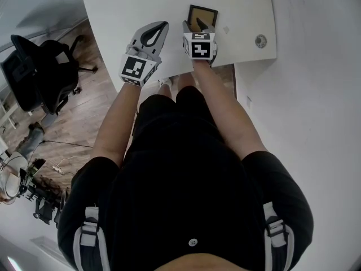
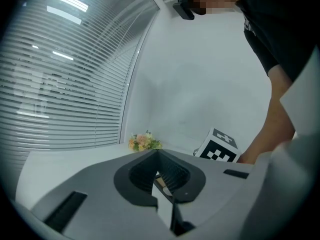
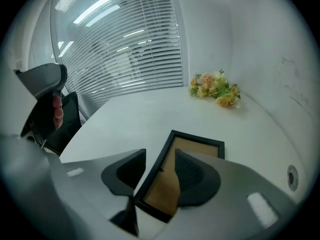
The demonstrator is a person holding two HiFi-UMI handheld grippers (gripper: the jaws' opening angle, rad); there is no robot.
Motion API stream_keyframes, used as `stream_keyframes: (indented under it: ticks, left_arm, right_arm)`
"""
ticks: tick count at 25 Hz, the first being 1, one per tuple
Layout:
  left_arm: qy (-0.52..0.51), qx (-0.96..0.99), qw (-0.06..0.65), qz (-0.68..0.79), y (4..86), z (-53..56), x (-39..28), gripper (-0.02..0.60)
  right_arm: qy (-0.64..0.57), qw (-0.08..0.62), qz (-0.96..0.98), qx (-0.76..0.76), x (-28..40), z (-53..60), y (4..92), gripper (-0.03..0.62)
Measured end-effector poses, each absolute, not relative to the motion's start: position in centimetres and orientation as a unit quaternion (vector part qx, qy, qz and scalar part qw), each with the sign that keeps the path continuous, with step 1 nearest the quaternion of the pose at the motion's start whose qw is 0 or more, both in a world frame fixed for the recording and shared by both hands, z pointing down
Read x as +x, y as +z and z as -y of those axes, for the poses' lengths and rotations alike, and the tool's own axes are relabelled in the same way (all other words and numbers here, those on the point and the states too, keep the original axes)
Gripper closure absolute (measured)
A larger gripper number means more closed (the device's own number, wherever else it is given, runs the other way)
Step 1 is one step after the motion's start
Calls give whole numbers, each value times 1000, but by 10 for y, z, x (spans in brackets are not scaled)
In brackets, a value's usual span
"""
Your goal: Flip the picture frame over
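Note:
A picture frame (image 1: 204, 13) with a black rim and brown backing (image 3: 195, 146) lies flat on the white table (image 1: 130, 10), backing up. My right gripper (image 1: 198, 27) is tilted down over the frame's near left part. Its jaws (image 3: 160, 166) straddle the left rail, one finger on the table side and one over the backing. A gap shows on both sides of the rail, so the gripper is open. My left gripper (image 1: 162, 26) hovers beside it to the left, over bare table, fingertips together (image 2: 159, 176) and holding nothing.
A small bunch of flowers (image 3: 215, 90) lies at the far side of the table. A round cable hole (image 1: 260, 40) sits near the right edge. A black office chair (image 1: 39, 72) stands on the wood floor to the left. The table's front edge is just under both grippers.

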State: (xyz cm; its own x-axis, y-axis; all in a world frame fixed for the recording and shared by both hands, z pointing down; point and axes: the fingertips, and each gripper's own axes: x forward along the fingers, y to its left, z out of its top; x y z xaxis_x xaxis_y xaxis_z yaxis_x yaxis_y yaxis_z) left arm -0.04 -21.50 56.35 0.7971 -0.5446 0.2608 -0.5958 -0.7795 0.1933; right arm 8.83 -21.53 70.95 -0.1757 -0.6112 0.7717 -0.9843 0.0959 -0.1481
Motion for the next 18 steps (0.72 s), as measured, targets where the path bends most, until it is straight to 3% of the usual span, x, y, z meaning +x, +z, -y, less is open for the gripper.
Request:
stream_keyframes:
  ticks: [9, 15, 18]
  left_arm:
    - [97, 937, 142, 305, 579, 224, 3, 575]
    - [97, 936, 147, 305, 582, 221, 0, 575]
    - [96, 935, 148, 306, 580, 220, -1, 575]
  right_arm:
    - [349, 296, 683, 569, 79, 217, 733, 420]
    - [335, 317, 679, 571, 77, 217, 734, 454]
    - [339, 316, 677, 572, 75, 216, 733, 503]
